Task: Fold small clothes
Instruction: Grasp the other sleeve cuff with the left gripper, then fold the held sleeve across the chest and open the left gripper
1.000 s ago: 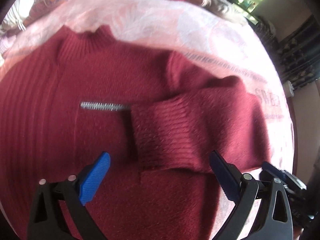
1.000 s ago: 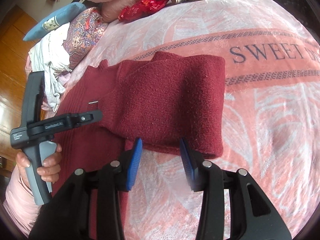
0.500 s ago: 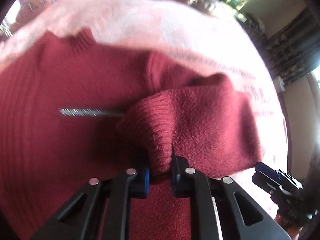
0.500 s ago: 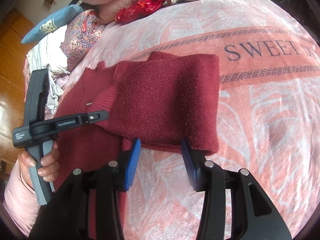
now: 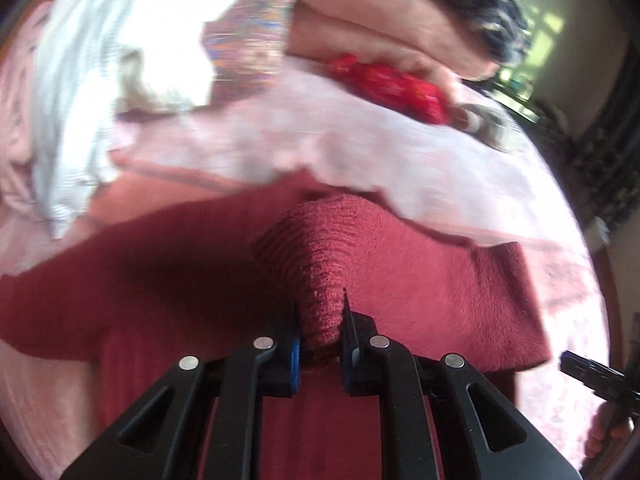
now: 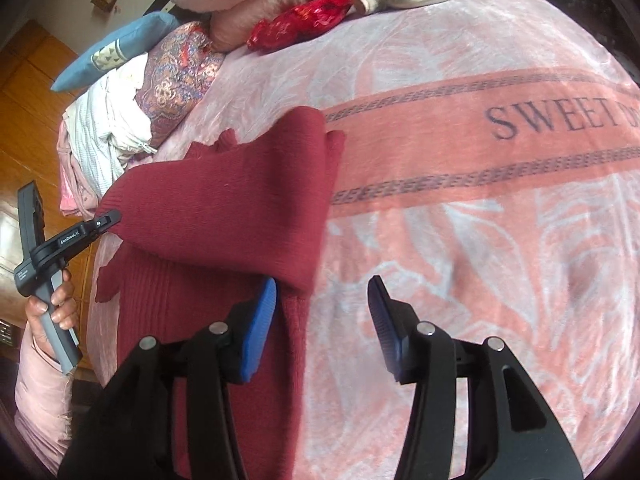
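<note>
The dark red sweater (image 6: 224, 216) lies on the pink blanket (image 6: 460, 240) of the bed, near the left edge. The left claw (image 5: 322, 336) is closed on its ribbed sleeve cuff (image 5: 320, 256) and holds it lifted; this view is blurred, so the fold under it is unclear. The right claw (image 6: 322, 320) has just been opening and stands half wide, gripping nothing, at the sweater's edge.

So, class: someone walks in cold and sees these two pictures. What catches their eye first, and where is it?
The dark red sweater lies on the left of the pink blanket, its sleeve cuff pinched and lifted by the left gripper. The right gripper stands open over the sweater's edge, holding nothing. Next, the blanket's "SWEET" lettering at right and a shiny red bundle by the pillows.
</note>
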